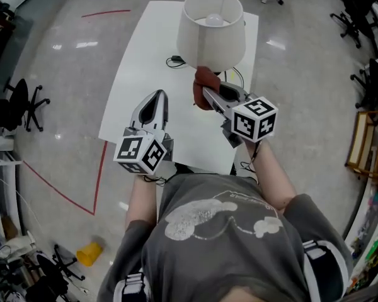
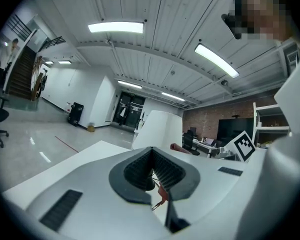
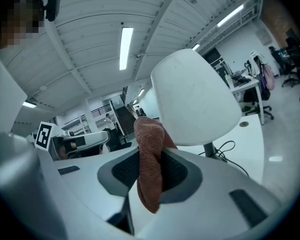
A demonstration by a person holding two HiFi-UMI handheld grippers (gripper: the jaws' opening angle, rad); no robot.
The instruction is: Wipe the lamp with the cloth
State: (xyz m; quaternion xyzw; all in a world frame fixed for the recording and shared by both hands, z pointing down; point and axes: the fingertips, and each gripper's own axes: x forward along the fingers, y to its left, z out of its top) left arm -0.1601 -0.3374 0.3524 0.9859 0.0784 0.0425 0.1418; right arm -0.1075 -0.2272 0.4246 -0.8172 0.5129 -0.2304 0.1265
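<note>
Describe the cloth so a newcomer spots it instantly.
On the white table stands a white-shaded lamp. By the shade's near lower rim, the right gripper pinches a bunched cloth in its jaws. It is the only rust-red, nubby thing among white and grey.

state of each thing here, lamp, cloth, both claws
lamp: upright, shade on
cloth: bunched, clamped in the right claw, up against the lamp
left claw: shut, empty, apart from the lamp
right claw: shut on the cloth
</note>
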